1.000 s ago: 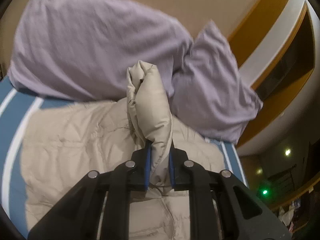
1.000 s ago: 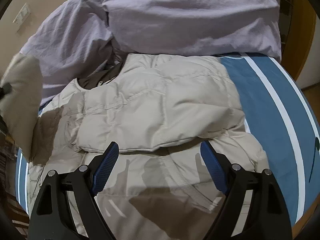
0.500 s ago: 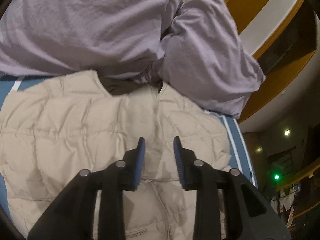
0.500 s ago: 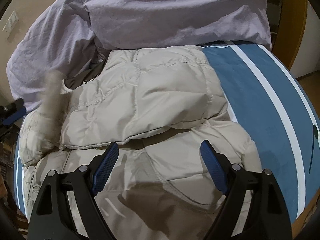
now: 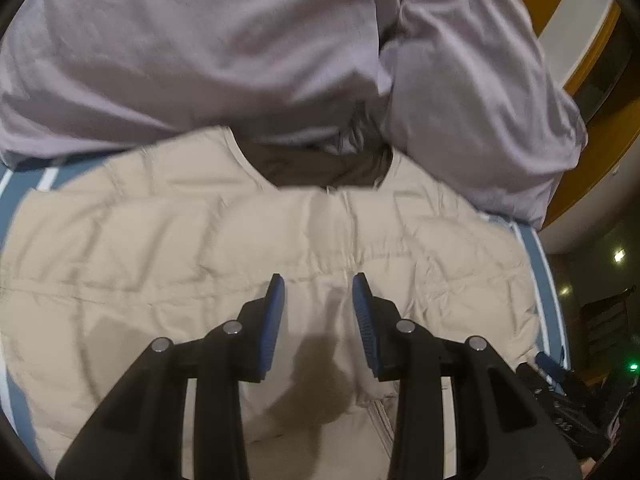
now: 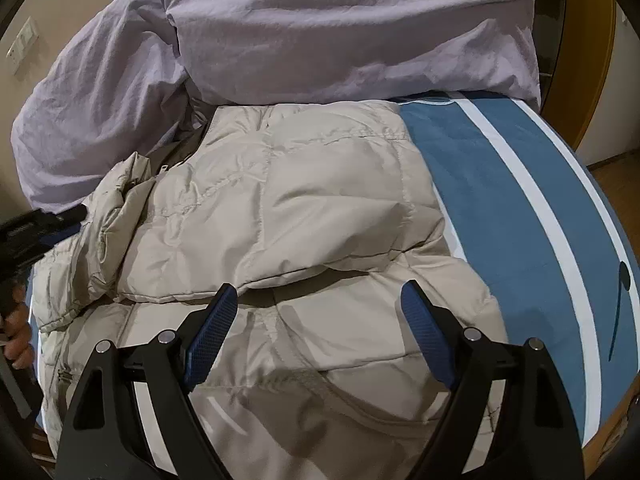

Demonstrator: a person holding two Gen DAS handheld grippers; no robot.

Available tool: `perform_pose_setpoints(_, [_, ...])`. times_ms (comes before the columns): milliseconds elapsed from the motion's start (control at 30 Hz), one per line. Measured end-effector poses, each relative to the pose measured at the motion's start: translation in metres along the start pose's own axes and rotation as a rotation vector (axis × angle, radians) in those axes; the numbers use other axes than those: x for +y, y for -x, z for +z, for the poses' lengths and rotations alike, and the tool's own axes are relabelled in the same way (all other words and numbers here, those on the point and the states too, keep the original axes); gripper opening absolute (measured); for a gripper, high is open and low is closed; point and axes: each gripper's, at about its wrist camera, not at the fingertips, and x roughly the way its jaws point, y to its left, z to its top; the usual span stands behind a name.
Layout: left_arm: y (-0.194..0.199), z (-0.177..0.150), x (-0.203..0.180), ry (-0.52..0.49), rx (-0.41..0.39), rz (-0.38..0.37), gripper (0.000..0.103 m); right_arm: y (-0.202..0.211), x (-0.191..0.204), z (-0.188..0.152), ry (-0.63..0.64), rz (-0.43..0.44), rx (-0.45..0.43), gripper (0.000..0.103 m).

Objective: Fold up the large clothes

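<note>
Beige padded jacket point(image 5: 224, 264) lies spread on the blue striped bed point(image 6: 492, 184), below lilac pillows point(image 5: 240, 48). Left gripper point(image 5: 319, 286) has just been opening, nothing between its pads. Right gripper point(image 6: 320, 294) hangs wide apart over the jacket, empty.

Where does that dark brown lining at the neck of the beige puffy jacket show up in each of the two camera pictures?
Left wrist view: the dark lining sits at upper centre, a brown patch just below the lilac pillows.
Right wrist view: the lining shows only as a thin dark sliver at left of centre, beside the folded sleeve.
Shared landmark: the lilac pillows across the top.
</note>
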Motion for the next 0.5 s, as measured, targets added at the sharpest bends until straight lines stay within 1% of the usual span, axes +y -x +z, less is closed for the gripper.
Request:
perform_pose_setpoints(133, [-0.018,-0.009,-0.012,-0.028,0.019,0.02,0.035,0.0,-0.004,0.0,0.0,-0.008,-0.007,0.085])
perform_pose_setpoints(233, [-0.032,-0.018,-0.022,-0.088,0.03,0.069,0.035,-0.003,-0.007,0.001,-0.004,-0.012,-0.002,0.085])
perform_pose_setpoints(300, [-0.034,-0.019,-0.023,-0.111,0.032,0.082,0.035,-0.005,-0.008,0.002,-0.007,-0.015,0.004,0.085])
perform_pose_setpoints(367, [-0.03,-0.018,-0.021,-0.113,0.044,0.075,0.035,-0.004,-0.008,0.001,-0.008,-0.013,0.008,0.085])
perform_pose_setpoints(433, [-0.019,-0.016,-0.018,-0.104,0.037,0.068,0.037,-0.001,-0.009,0.001,-0.002,-0.011,0.008,0.085])
perform_pose_setpoints(500, [-0.001,-0.021,-0.013,-0.098,0.009,0.066,0.046,0.005,-0.009,-0.001,0.007,-0.013,0.004,0.087])
